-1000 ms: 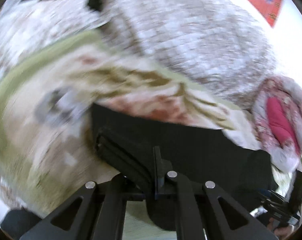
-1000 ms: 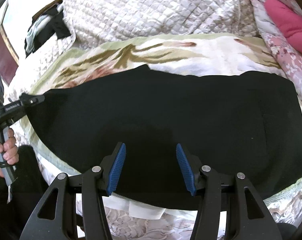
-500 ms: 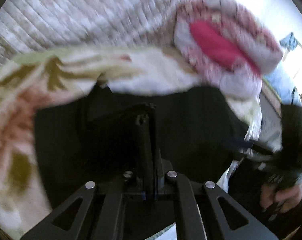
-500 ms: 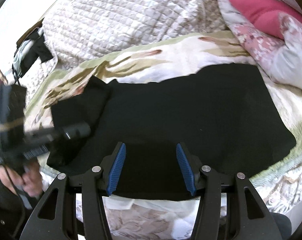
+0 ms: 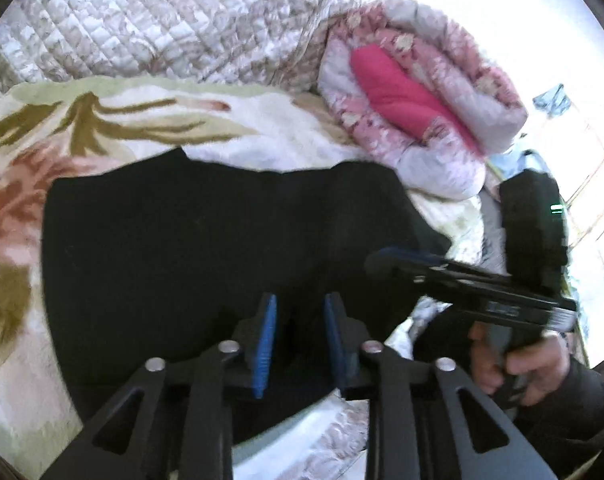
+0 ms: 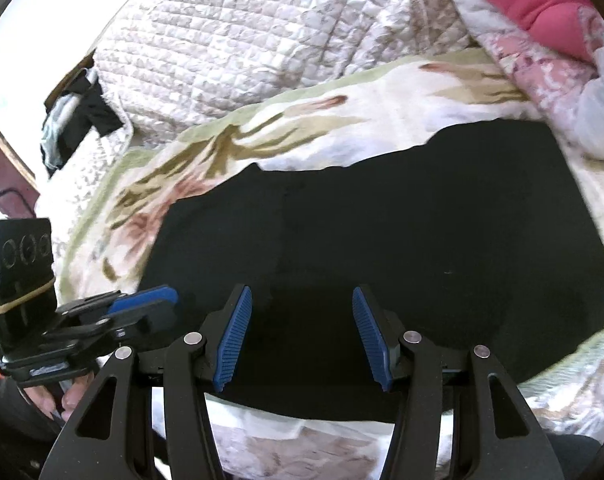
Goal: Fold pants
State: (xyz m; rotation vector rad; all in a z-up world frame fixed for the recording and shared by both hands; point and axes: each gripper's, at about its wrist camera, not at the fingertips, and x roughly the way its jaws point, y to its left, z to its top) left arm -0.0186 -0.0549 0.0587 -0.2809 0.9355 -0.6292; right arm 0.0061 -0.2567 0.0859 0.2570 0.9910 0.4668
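Black pants (image 5: 222, 240) lie folded into a broad dark rectangle on a floral blanket (image 5: 30, 184); in the right wrist view the pants (image 6: 422, 240) fill the middle. My left gripper (image 5: 300, 298) hangs low over their near edge. Its jaws are opening and the blue pads stand apart, with cloth below them and none pinched. It also shows in the right wrist view as the left gripper (image 6: 168, 300), at the pants' left end. My right gripper (image 6: 302, 292) is open above the near edge, and nothing is between its fingers. In the left wrist view the right gripper (image 5: 384, 258) reaches in from the right.
A white quilted bedspread (image 6: 242, 48) is heaped behind the blanket. A pink floral duvet roll (image 5: 414, 92) lies at the back right, close to the pants' far corner. Dark clothes (image 6: 78, 116) hang at the far left. A person's hand (image 5: 522, 360) grips the right handle.
My left gripper carried the pants' end across over the rest, halving their length, then its shut jaws parted and let the cloth go. The right gripper stayed open over the near edge.
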